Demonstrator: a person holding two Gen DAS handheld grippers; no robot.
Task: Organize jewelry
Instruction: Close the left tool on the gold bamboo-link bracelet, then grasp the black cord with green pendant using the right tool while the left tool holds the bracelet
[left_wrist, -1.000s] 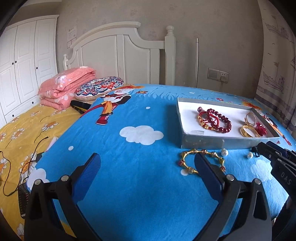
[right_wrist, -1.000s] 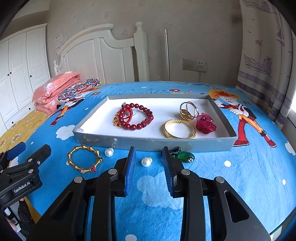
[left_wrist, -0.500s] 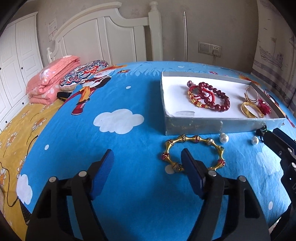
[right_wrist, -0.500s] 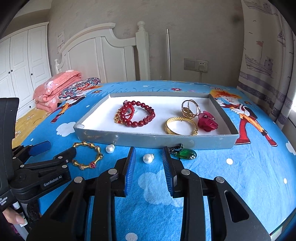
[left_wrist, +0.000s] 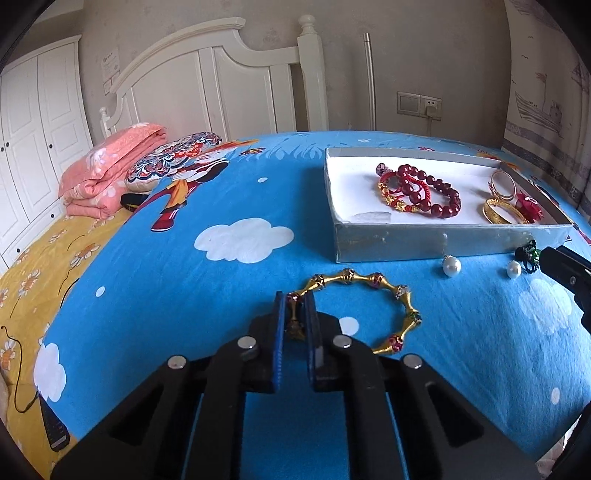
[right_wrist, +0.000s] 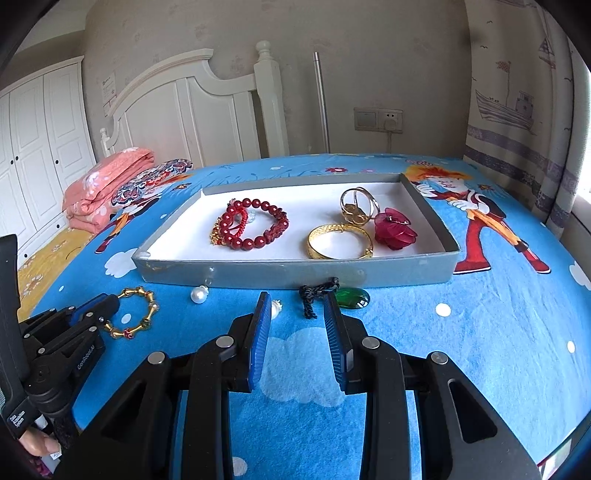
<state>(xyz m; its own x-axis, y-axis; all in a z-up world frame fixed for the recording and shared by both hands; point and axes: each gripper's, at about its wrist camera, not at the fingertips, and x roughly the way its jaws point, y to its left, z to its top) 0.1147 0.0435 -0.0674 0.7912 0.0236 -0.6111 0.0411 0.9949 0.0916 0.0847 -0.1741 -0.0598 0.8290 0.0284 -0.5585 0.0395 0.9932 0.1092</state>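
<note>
- Left gripper (left_wrist: 295, 314) had pinched the near rim of the gold bracelet (left_wrist: 369, 295), which lay on the bedspread just ahead, short of the tray (left_wrist: 424, 242), likely for lifting in.
- Right gripper (right_wrist: 297, 321) hung half-spread and empty, with a pearl (right_wrist: 275, 308) and green pendant (right_wrist: 351, 297) just past its fingertips, seemingly next.
</note>
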